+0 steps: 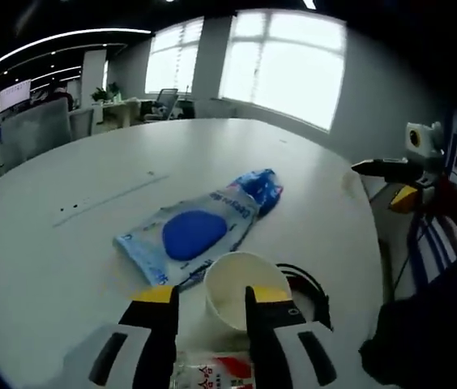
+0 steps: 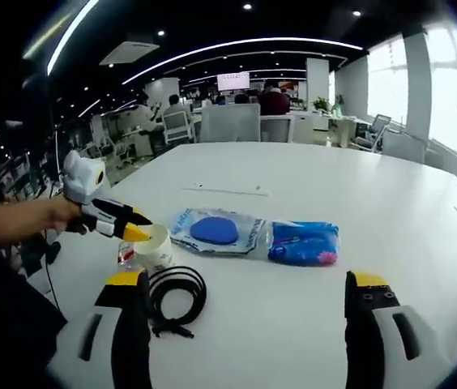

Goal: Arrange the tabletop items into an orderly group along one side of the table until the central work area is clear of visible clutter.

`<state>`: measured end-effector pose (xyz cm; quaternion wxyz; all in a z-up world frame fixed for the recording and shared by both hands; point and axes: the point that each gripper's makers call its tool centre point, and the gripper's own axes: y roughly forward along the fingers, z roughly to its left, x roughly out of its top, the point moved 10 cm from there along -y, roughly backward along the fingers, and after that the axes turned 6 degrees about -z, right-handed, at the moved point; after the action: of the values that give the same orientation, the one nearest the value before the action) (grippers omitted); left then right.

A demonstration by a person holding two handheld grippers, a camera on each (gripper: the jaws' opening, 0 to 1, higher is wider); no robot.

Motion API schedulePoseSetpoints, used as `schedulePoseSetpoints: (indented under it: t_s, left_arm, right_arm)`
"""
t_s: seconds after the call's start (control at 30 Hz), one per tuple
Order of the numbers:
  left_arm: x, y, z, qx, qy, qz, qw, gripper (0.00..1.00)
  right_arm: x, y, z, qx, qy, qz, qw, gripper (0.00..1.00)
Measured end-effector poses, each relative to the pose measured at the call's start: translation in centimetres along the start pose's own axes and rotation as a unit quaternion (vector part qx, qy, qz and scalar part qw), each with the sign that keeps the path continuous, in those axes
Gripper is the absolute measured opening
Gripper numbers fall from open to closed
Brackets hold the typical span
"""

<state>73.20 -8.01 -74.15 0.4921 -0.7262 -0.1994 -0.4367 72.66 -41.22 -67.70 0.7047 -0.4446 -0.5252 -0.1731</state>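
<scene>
Looking along the left gripper point(image 1: 209, 312) in the left gripper view, its jaws straddle the rim of a white paper cup point(image 1: 241, 284) at six o'clock on the white table point(image 1: 66, 235). A clear packet point(image 1: 192, 239) with a blue round inside lies just past the cup, a crumpled blue bag point(image 1: 261, 188) touching its far end. A black cable point(image 1: 309, 288) curls at four o'clock, partly hidden by the jaw. A red-and-white wrapper point(image 1: 212, 374) is cut off at the bottom edge.

In the right gripper view, the right gripper point(image 2: 249, 304) has its jaws spread wide, holding nothing. At nine o'clock the other gripper meets the cup; whether it pinches, I cannot tell.
</scene>
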Motion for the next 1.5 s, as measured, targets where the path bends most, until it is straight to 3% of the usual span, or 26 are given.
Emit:
schedulePoseSetpoints:
  t_s: [0.43,0.73,1.1,1.5]
  left_arm:
    - [-0.6,0.6,-0.1,-0.003,-0.01,0.02,0.9997,0.02]
    - [-0.2,0.4,0.0,-0.011,-0.011,0.018,0.9997,0.01]
    - [1.6,-0.6,0.8,-0.013,-0.015,0.016,0.9997,0.01]
    - [3.5,-1.4,4.5,0.014,-0.023,0.016,0.9995,0.0]
  right_arm:
    - [-1.3,0.1,0.2,0.003,0.017,0.018,0.9997,0.94]
    - [-1.6,-0.1,0.1,0.0,0.017,0.022,0.9996,0.94]
    - [-1.8,-0.2,0.3,0.001,0.018,0.022,0.9996,0.94]
    - [-1.2,-0.5,0.4,0.005,0.011,0.008,0.9999,0.98]
